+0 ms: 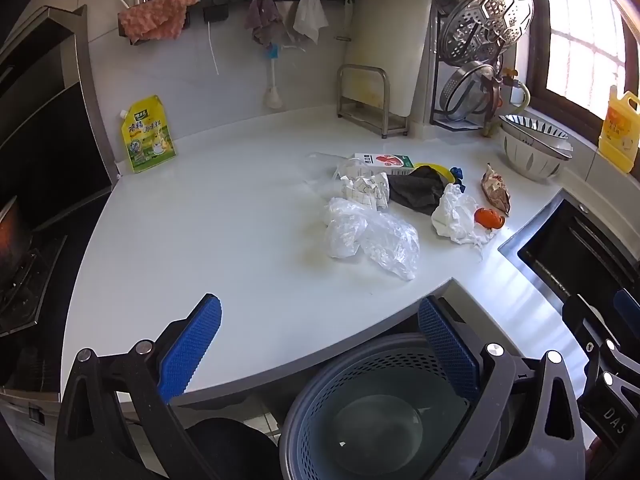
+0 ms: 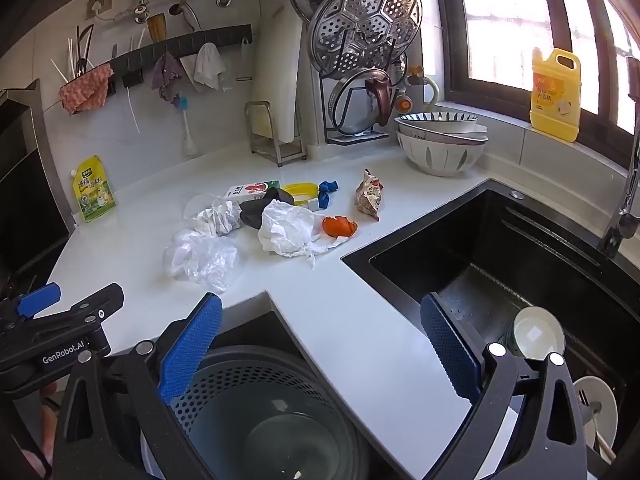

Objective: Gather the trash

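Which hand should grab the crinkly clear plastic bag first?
Probably the left. The crumpled clear plastic bag lies almost straight ahead of the open left gripper. The open right gripper faces the black sink's corner, with the bag off to its left.

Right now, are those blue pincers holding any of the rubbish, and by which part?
Nothing is held. The left tool and right tool are both open and empty, above the perforated bin, short of the clear plastic bag.
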`<state>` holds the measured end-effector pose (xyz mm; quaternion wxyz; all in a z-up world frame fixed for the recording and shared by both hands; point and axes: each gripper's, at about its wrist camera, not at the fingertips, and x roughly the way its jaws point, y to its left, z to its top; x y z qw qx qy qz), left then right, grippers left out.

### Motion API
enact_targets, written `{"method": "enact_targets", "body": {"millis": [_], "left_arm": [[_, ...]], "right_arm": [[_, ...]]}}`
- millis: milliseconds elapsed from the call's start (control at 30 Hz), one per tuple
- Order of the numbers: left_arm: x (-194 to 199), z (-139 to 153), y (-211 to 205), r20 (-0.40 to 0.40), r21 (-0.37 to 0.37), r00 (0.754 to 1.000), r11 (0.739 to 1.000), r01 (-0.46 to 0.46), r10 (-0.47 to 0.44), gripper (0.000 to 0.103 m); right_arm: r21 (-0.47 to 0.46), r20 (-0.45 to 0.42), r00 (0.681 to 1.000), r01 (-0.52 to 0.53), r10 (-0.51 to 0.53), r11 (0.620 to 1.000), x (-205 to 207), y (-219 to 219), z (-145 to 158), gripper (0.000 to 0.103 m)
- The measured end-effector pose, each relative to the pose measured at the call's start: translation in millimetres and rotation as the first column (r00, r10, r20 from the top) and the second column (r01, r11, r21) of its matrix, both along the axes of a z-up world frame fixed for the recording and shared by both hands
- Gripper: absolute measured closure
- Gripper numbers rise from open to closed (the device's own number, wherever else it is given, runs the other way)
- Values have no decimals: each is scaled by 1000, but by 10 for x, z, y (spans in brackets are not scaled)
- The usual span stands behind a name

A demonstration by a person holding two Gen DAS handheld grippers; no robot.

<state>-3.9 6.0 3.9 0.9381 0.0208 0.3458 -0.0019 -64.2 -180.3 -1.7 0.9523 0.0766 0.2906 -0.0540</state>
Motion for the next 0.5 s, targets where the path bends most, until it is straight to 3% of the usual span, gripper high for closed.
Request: {"method": "enact_targets", "body": {"millis": [500], "left_arm": [[-18, -4, 29, -1, -3, 1000, 1000, -1, 1, 6]], "right_arm": [[-11, 12, 1000, -6, 6, 1000, -59, 44, 35, 8]]}}
